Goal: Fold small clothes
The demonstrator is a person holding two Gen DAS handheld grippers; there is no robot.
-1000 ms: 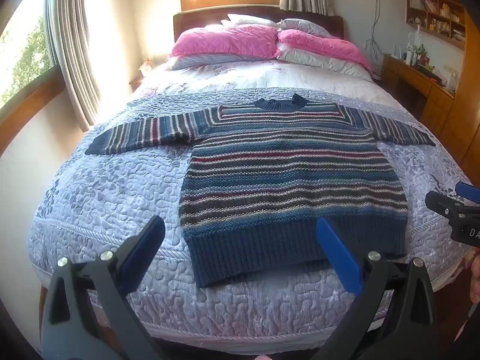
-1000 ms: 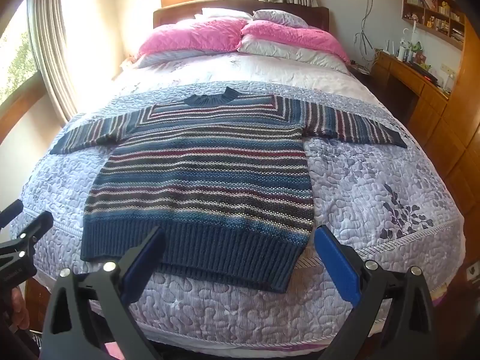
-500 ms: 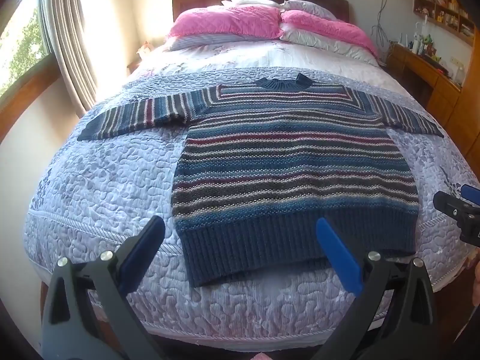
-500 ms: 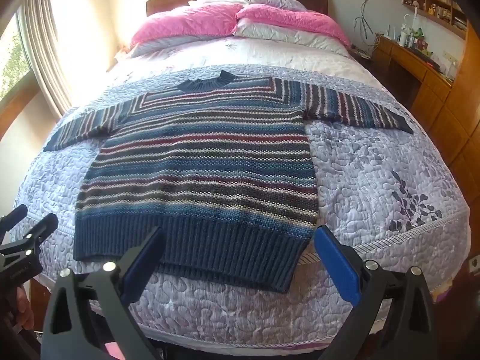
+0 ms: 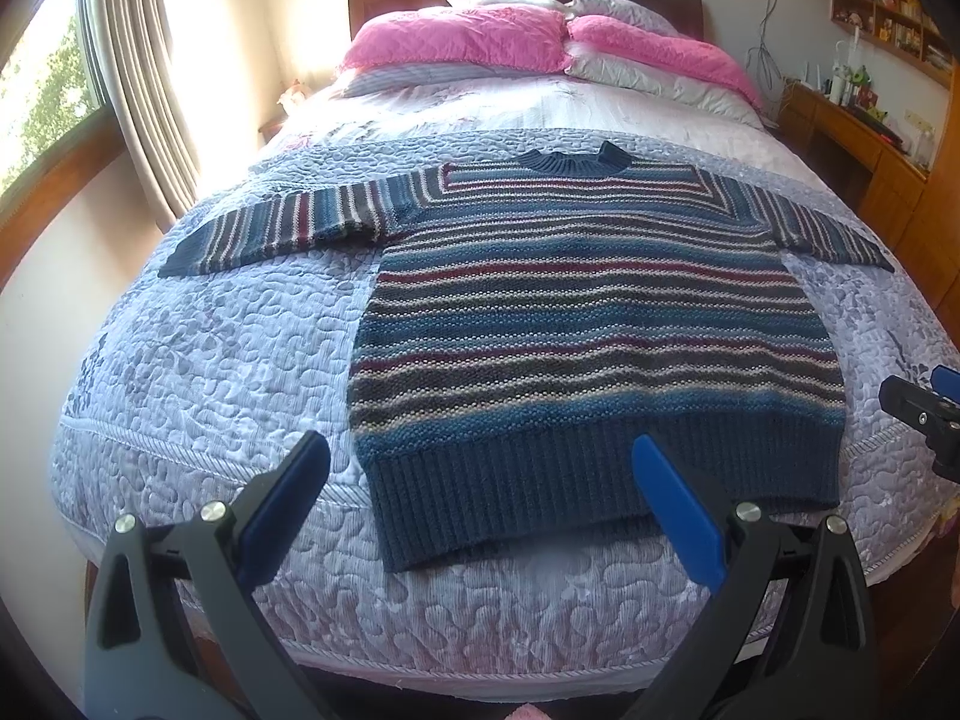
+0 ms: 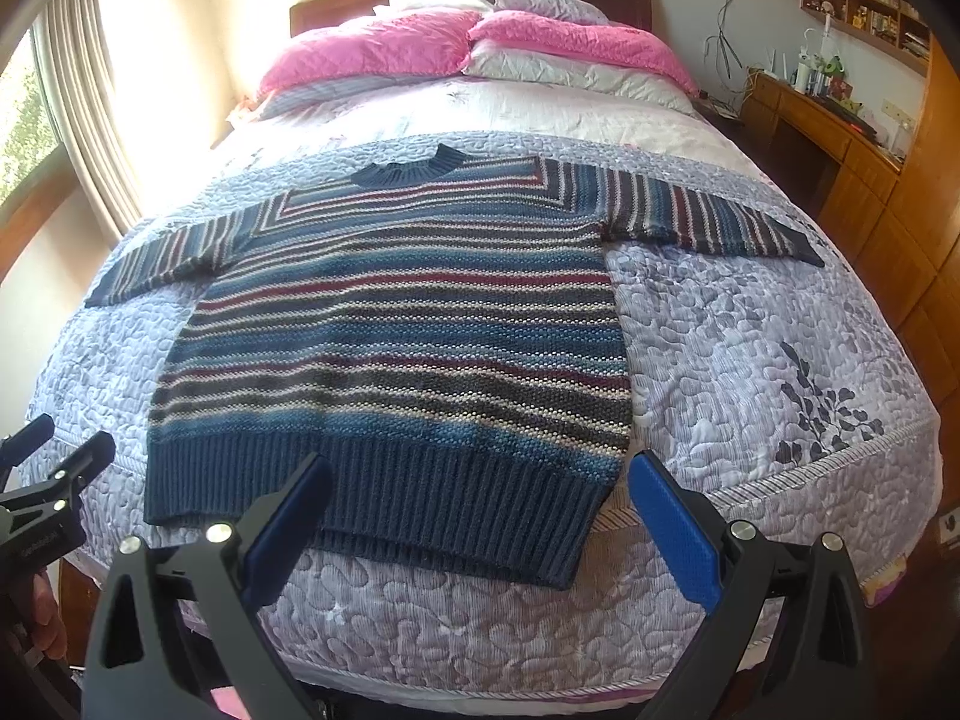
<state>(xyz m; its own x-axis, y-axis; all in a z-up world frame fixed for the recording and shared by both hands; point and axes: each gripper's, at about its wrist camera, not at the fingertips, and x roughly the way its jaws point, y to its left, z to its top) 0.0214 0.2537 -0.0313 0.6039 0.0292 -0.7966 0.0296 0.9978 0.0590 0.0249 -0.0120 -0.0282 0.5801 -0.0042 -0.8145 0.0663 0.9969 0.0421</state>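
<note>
Left gripper (image 5: 477, 483) and right gripper (image 6: 477, 489) held spread wide and empty above the bed's foot, striped knit sweater (image 6: 396, 324) laid flat on lilac quilt (image 5: 198, 372), sleeves outstretched, pink pillows (image 6: 372, 51) beyond

Bare quilt (image 5: 198, 360) left of the sweater (image 5: 594, 324) under its left sleeve, lower-left of left wrist frame: open. Same on the other side, right half of right wrist frame, quilt (image 6: 750, 360) bare below the right sleeve. Strip between hem and bed foot edge open too. Left gripper (image 5: 480, 468) and right gripper (image 6: 480, 480) both spread wide, above the hem, touching nothing. Obstacles: pink pillows (image 6: 384, 48) at frame top, wooden desk (image 6: 840, 138) at right edge, curtain (image 5: 144, 72) upper left.
</note>
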